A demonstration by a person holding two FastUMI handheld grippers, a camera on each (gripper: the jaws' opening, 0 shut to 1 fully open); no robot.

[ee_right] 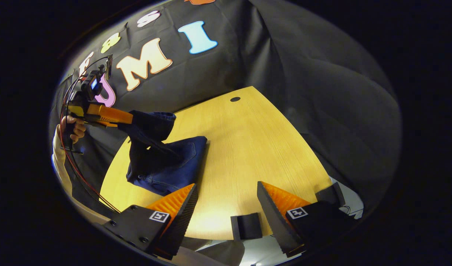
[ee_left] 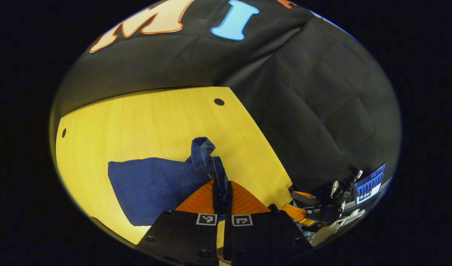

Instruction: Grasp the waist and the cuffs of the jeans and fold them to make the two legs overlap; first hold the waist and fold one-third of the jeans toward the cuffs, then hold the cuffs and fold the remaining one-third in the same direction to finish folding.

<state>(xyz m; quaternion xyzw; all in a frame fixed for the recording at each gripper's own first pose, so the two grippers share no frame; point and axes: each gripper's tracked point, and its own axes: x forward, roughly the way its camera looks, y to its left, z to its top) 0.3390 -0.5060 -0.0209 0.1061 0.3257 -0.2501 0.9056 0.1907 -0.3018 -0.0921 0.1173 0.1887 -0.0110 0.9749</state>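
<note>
— Denim, dark blue: where are the jeans (ee_left: 155, 184) seen?

— They are laid on the yellow wooden table (ee_left: 144, 122), bunched into a folded heap. In the left gripper view one edge of the cloth is lifted off the heap, and a seamed strip of it is drawn down between the orange fingers (ee_left: 200, 199) of the left gripper (ee_left: 222, 197).

— How is that claw set?

— It is closed, and the denim is pinched between both fingers. In the right gripper view the same left gripper (ee_right: 128, 119) is seen farther off, held in a hand (ee_right: 75, 129) above the table's edge, with the jeans (ee_right: 166, 162) hanging from its tip down to the heap.

— And the right gripper (ee_right: 226, 195)?

— Its two orange fingers (ee_right: 174, 203) are spread wide apart, and nothing is held between them. It is held over bare table, just beside the near edge of the heap.

— What else is made out?

— A round hole (ee_right: 235, 99) is noted near the table's far edge, and the black cloth wall (ee_right: 303, 74) is hung behind. Red cables (ee_right: 68, 147) are looped below the hand.
</note>
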